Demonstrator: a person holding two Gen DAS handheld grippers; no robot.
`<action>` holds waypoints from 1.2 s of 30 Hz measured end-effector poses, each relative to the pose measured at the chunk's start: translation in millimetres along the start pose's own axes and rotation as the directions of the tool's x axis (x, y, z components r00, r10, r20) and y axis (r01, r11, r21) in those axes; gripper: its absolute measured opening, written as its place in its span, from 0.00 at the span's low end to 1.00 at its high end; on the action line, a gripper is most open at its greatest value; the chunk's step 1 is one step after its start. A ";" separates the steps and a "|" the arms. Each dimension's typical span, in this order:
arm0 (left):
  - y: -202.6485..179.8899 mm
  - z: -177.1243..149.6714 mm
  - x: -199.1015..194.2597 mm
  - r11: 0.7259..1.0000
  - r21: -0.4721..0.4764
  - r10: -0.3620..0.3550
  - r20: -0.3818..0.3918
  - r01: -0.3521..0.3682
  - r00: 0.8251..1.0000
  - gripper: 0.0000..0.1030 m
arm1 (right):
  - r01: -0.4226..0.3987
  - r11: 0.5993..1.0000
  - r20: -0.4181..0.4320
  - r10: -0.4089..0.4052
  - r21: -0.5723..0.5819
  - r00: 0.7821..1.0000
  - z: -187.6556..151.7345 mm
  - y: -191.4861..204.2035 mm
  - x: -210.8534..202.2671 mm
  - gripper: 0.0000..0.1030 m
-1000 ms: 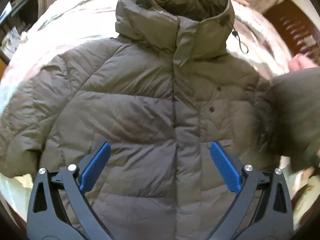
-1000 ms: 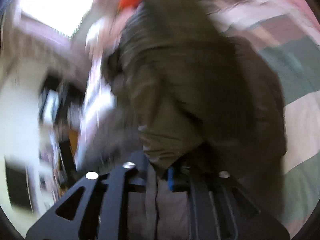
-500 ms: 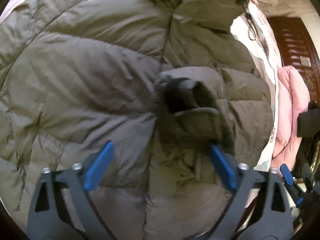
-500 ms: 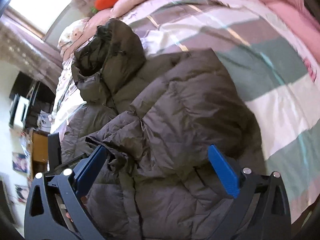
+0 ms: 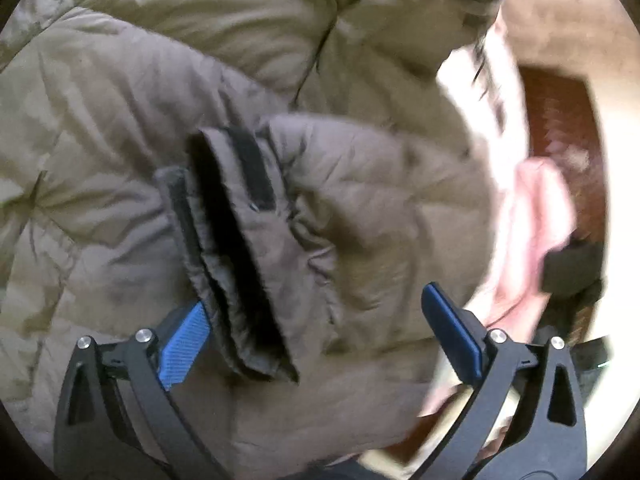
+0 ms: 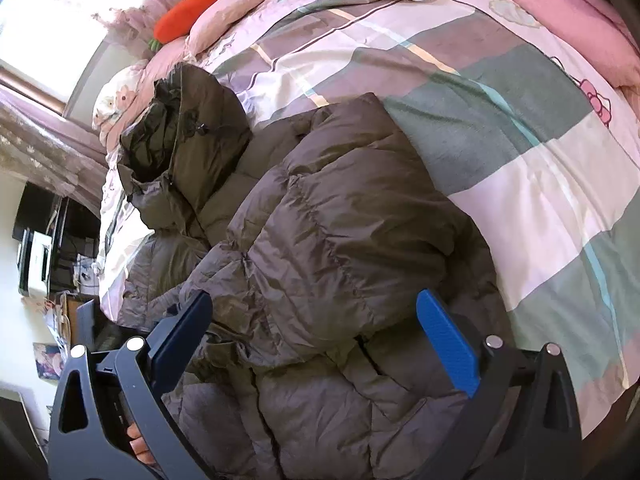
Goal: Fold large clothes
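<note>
An olive-brown hooded puffer jacket (image 6: 320, 240) lies on a bed, its hood (image 6: 180, 128) toward the pillows. One sleeve (image 5: 352, 208) is folded across the jacket's front, and its dark cuff opening (image 5: 236, 252) faces my left gripper. My left gripper (image 5: 316, 336) is open just above the jacket body (image 5: 100, 120), its left pad beside the cuff. My right gripper (image 6: 316, 340) is open and empty, low over the folded sleeve near the jacket's side.
The bed has a checked pink, grey-green and white cover (image 6: 520, 140). A pink quilt (image 6: 560, 8) lies along its far edge and an orange carrot-shaped cushion (image 6: 192, 4) near the window. Shelves (image 6: 40, 240) stand left. A dark wooden door (image 5: 560, 140) shows in the left wrist view.
My right gripper carried the sleeve across the jacket's front, let it go and opened. My left gripper has moved closer to the folded sleeve's cuff.
</note>
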State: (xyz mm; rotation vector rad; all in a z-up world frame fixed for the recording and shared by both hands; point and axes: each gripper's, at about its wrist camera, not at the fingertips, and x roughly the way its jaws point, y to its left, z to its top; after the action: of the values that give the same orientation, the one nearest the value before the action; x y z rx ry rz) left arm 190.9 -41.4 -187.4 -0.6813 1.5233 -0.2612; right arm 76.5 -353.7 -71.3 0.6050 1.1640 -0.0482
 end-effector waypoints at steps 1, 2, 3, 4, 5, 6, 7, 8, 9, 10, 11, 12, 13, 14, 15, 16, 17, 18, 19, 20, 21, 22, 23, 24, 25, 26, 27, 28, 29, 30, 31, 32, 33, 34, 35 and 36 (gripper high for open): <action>-0.6 -1.5 7.3 1.000 0.012 0.027 -0.023 -0.027 0.999 0.91 | 0.006 1.000 -0.002 -0.006 -0.005 1.000 0.4 1.3 1.0 0.99; -2.7 -2.7 12.5 0.999 0.019 0.042 -0.037 -0.041 0.998 0.78 | 0.009 1.000 -0.002 -0.009 -0.006 1.000 3.1 0.3 4.2 0.99; -5.6 -3.4 17.7 0.998 0.032 0.061 -0.054 -0.060 0.997 0.33 | 0.013 1.000 -0.003 -0.013 -0.004 1.000 4.6 -0.9 6.0 0.99; -11.8 -3.3 23.0 0.995 0.067 0.085 -0.064 -0.080 0.994 0.23 | 0.017 1.000 -0.003 -0.017 0.002 1.000 6.0 -2.9 7.8 0.99; -17.7 -2.3 19.1 0.992 0.090 0.088 -0.025 -0.086 0.996 0.17 | 0.021 1.000 -0.003 -0.021 0.006 1.000 8.3 -5.4 10.6 0.99; -23.3 -1.5 12.7 0.989 0.110 0.097 0.022 -0.099 0.995 0.14 | 0.027 1.000 -0.004 -0.027 0.012 1.000 10.0 -8.4 12.7 0.99; -36.5 -0.5 -2.8 0.978 0.157 0.120 0.116 -0.138 0.986 0.13 | 0.029 0.999 -0.006 -0.029 0.020 1.000 11.7 -12.0 15.0 0.99; -48.5 -2.0 -18.2 0.963 0.204 0.132 0.210 -0.175 0.969 0.13 | 0.020 0.999 -0.012 -0.019 0.030 1.000 13.1 -15.9 17.8 0.99; -58.7 -6.8 -34.9 0.947 0.244 0.132 0.297 -0.209 0.946 0.13 | -0.006 0.999 -0.021 0.007 0.046 1.000 14.1 -20.5 21.3 0.99; -71.9 -9.5 -51.3 0.930 0.279 0.120 0.379 -0.237 0.918 0.14 | -0.059 0.995 -0.043 0.063 0.080 0.997 14.7 -27.0 26.4 0.99; -79.0 -11.8 -63.7 0.920 0.299 0.106 0.430 -0.252 0.897 0.14 | -0.108 0.987 -0.061 0.116 0.115 0.991 15.3 -32.9 32.0 0.99; -85.8 -13.8 -71.5 0.916 0.310 0.089 0.462 -0.255 0.882 0.16 | -0.172 0.971 -0.085 0.188 0.167 0.979 14.9 -40.3 40.7 0.99; -89.4 -14.2 -77.2 0.919 0.318 0.063 0.470 -0.235 0.881 0.17 | -0.239 0.941 -0.112 0.271 0.238 0.956 12.1 -49.1 54.5 0.99; -90.0 -12.5 -78.4 0.924 0.320 0.042 0.454 -0.207 0.890 0.17 | -0.273 0.919 -0.128 0.318 0.284 0.939 9.8 -53.8 65.7 0.99; -87.4 -10.7 -80.1 0.928 0.318 0.035 0.443 -0.194 0.896 0.16 | -0.301 0.896 -0.135 0.359 0.327 0.924 7.2 -57.9 77.1 0.99; -85.1 -8.6 -75.8 0.931 0.308 0.046 0.435 -0.197 0.899 0.16 | -0.324 0.869 -0.119 0.392 0.373 0.912 4.8 -63.3 90.0 0.98; -82.7 -6.7 -69.5 0.929 0.297 0.075 0.431 -0.220 0.899 0.16 | -0.322 0.863 -0.102 0.388 0.389 0.916 5.2 -65.9 95.7 0.95; -79.3 -3.3 -63.4 0.926 0.290 0.102 0.425 -0.242 0.899 0.14 | -0.293 0.876 -0.078 0.347 0.384 0.935 9.5 -68.3 100.7 0.76; -72.3 -5.7 -63.6 0.923 0.286 0.121 0.420 -0.257 0.899 0.14 | -0.259 0.896 -0.053 0.297 0.360 0.953 16.1 -69.3 101.0 0.49; -72.1 -4.4 -58.0 0.920 0.277 0.145 0.416 -0.276 0.898 0.13 | -0.229 0.914 -0.015 0.248 0.334 0.969 22.7 -71.0 97.6 0.38; -69.9 -5.8 -55.0 0.918 0.272 0.158 0.414 -0.288 0.896 0.12 | -0.201 0.926 0.022 0.205 0.318 0.978 27.9 -72.4 92.5 0.22; -67.9 -3.9 -51.1 0.917 0.264 0.175 0.411 -0.300 0.895 0.12 | -0.177 0.933 0.063 0.165 0.314 0.984 32.3 -75.4 85.7 0.20; -62.5 -3.5 -49.5 0.916 0.263 0.179 0.403 -0.301 0.897 0.12 | -0.166 0.931 0.080 0.148 0.324 0.986 33.6 -77.9 82.2 0.20; -62.8 -0.5 -43.8 0.913 0.263 0.196 0.390 -0.312 0.900 0.12 | -0.145 0.924 0.075 0.127 0.353 0.989 34.2 -81.5 81.1 0.20; -55.5 -0.2 -43.5 0.909 0.261 0.214 0.382 -0.326 0.899 0.12 | -0.118 0.914 0.046 0.109 0.389 0.993 32.6 -85.0 84.9 0.20; -53.5 2.3 -37.0 0.903 0.251 0.245 0.368 -0.350 0.897 0.12 | -0.092 0.906 -0.002 0.102 0.413 0.995 29.5 -88.1 92.9 0.21; -50.7 3.9 -33.4 0.901 0.243 0.262 0.359 -0.361 0.896 0.14 | -0.075 0.904 -0.050 0.105 0.420 0.993 27.3 -90.4 101.1 0.31; -48.2 6.4 -28.1 0.897 0.237 0.283 0.341 -0.373 0.896 0.20 | -0.068 0.901 -0.119 0.131 0.428 0.984 24.3 -91.2 112.0 0.44; -43.8 8.8 -26.4 0.895 0.234 0.295 0.326 -0.379 0.898 0.25 | -0.080 0.892 -0.147 0.161 0.444 0.976 22.0 -91.7 115.3 0.50; -41.7 10.2 -26.6 0.897 0.230 0.297 0.317 -0.377 0.901 0.39 | -0.082 0.884 -0.158 0.172 0.460 0.972 22.3 -90.6 112.9 0.57; -41.0 11.3 -30.9 0.904 0.222 0.288 0.319 -0.367 0.903 0.57 | -0.066 0.882 -0.162 0.159 0.466 0.974 23.3 -88.9 104.0 0.65; -41.6 11.1 -38.1 0.905 0.207 0.288 0.339 -0.370 0.895 0.66 | -0.042 0.890 -0.150 0.123 0.454 0.981 25.0 -86.5 91.0 0.70; -42.3 11.3 -43.3 0.905 0.198 0.291 0.358 -0.377 0.887 0.83 | -0.007 0.895 -0.116 0.065 0.446 0.991 23.9 -84.2 74.9 0.74; -44.5 9.0 -53.3 0.903 0.185 0.293 0.399 -0.389 0.869 0.89 | 0.045 0.890 -0.058 -0.021 0.453 0.998 21.4 -82.7 53.4 0.74; -47.5 6.8 -61.5 0.899 0.181 0.292 0.432 -0.399 0.853 0.89 | 0.067 0.883 -0.010 -0.070 0.465 0.997 20.7 -81.6 37.7 0.76; -50.4 5.4 -66.3 0.894 0.183 0.293 0.451 -0.409 0.843 0.90 | 0.065 0.878 0.056 -0.104 0.473 0.993 20.7 -79.1 21.1 0.84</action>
State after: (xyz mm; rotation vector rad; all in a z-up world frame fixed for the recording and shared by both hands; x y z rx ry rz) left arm 204.6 -42.9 -105.1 -0.2014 1.1447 -0.0343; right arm 75.8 -424.3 -117.7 0.9732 1.1032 -0.4392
